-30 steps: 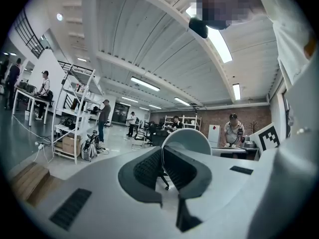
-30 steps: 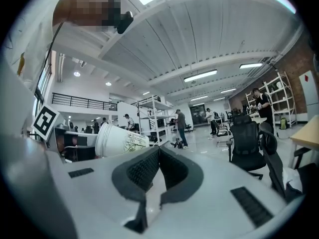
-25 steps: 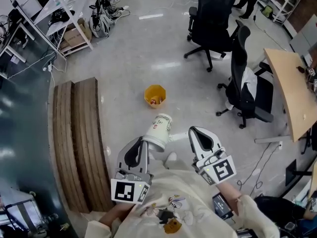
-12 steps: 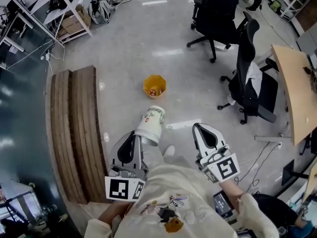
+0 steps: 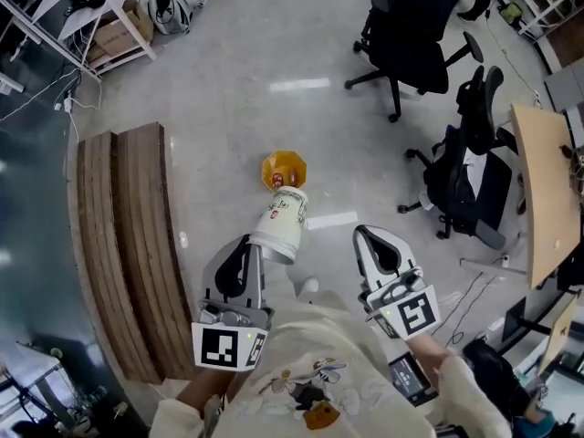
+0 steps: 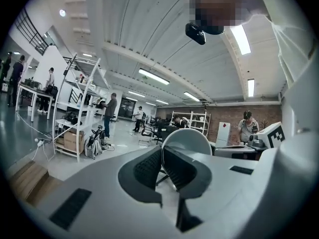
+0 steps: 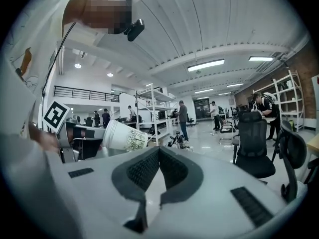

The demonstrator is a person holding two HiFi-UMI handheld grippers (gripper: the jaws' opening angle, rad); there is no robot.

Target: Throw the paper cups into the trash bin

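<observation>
paper cup (image 5: 281, 224) between left gripper (image 5: 252, 249) tips, right gripper (image 5: 372, 242) alongside

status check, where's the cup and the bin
Left gripper shut on paper cup rim. Right gripper shut, empty. Orange trash bin on floor ahead, cup not yet in. Office chairs stand off right, clear of path.

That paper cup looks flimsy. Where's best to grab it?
By the wide rim of the paper cup, coming from its open end, as the left gripper does: the thin wall fits between nearly shut jaws, probably without crushing the round body.
</observation>
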